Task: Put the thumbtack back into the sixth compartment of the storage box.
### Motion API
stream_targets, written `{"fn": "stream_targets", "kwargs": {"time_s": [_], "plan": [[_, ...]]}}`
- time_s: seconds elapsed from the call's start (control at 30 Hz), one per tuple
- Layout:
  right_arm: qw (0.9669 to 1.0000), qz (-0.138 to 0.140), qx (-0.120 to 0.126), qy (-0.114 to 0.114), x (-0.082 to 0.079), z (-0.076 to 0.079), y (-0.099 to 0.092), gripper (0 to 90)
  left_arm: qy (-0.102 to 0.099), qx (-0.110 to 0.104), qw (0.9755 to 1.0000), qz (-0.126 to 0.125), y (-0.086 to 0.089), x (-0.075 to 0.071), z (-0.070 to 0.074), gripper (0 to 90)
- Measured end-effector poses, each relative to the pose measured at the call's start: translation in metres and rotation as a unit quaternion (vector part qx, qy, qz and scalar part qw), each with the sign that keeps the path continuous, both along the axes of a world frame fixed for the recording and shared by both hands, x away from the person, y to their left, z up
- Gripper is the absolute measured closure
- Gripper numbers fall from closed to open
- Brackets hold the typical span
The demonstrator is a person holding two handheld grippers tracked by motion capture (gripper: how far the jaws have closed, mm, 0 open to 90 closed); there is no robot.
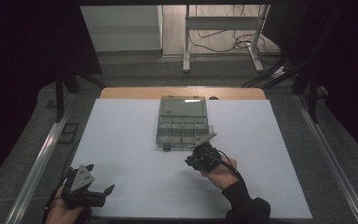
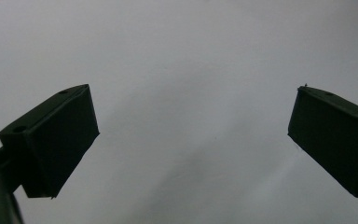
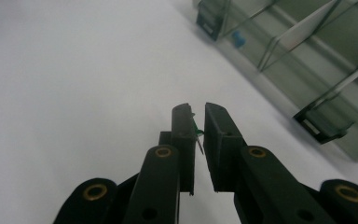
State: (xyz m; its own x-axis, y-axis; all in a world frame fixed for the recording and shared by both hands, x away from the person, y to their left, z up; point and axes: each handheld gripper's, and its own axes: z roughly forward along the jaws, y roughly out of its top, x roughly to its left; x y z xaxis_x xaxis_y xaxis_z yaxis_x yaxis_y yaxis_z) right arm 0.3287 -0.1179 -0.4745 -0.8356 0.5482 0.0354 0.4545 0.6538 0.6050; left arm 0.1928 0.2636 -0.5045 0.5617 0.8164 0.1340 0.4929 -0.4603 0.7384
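Note:
My right gripper (image 3: 198, 111) is shut on a small green pushpin (image 3: 196, 132), whose thin metal point sticks out in the narrow gap between the pads. In the high view that gripper (image 1: 192, 159) hovers just in front of the near edge of a clear plastic compartment box (image 1: 182, 125) with its lid standing open. The box (image 3: 307, 60) runs along the upper right of the right gripper view, with a blue pin (image 3: 237, 40) in one compartment. My left gripper (image 1: 99, 179) rests at the near left of the white mat, jaws wide apart and nothing between them (image 2: 191, 112).
A white mat (image 1: 130, 154) covers the wooden table (image 1: 121, 93). Metal rails (image 1: 37, 163) run along both sides. Beyond the table are desk legs and cables (image 1: 223, 44) on the floor.

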Motion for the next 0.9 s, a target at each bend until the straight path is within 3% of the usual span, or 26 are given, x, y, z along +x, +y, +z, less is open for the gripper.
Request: {"fn": "stream_targets", "kwargs": {"time_s": [0.9], "plan": [[0.9991, -0.031, 0.019, -0.022, 0.047, 0.010, 0.016, 82.4, 0.000, -0.005, 1.0000, 0.000, 0.001, 0.000, 0.000, 1.7]]}}
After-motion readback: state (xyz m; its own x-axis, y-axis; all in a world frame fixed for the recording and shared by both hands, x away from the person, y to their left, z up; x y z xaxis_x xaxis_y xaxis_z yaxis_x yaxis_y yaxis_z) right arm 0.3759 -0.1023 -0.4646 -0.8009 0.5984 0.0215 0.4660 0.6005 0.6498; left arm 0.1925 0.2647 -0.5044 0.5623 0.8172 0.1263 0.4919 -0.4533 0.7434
